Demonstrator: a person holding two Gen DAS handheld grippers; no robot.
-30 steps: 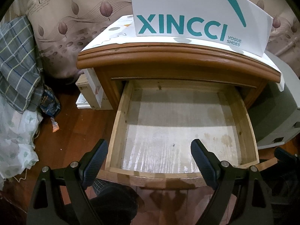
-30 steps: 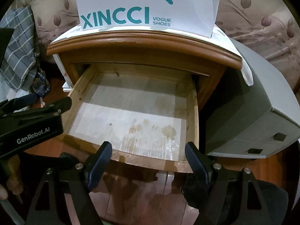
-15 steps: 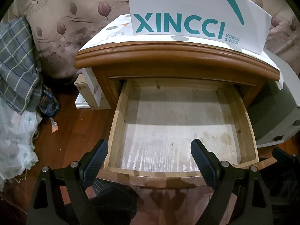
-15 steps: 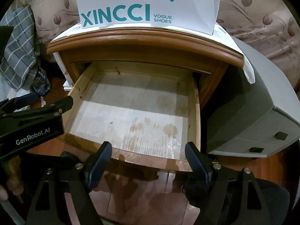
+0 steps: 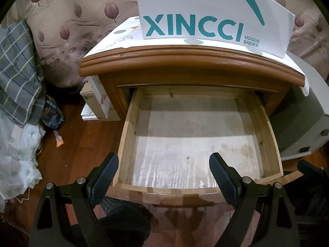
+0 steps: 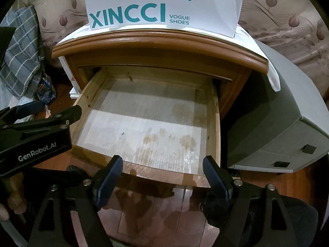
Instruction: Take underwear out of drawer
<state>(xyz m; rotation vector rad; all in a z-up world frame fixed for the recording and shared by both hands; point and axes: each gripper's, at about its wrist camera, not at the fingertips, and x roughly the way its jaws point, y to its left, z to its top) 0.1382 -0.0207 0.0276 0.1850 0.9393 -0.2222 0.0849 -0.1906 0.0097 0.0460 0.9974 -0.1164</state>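
Both claws hang spread and empty over the pulled-out drawer.

The left black two-finger gripper [image 5: 162, 171] and the right black two-finger gripper [image 6: 162, 174] each hold nothing, jaws apart above the pale wooden drawer [image 5: 127, 135], whose stained white liner lies bare; no underwear shows. A white XINCCI shoe box [image 5: 213, 14] stands on the brown wooden nightstand [image 5: 185, 63].

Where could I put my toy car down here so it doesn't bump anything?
The drawer is pulled out and its pale stained bottom is bare between all four wooden walls. The nightstand top is mostly filled by the white shoe box. The floor at its left is crowded with boxes and cloth.
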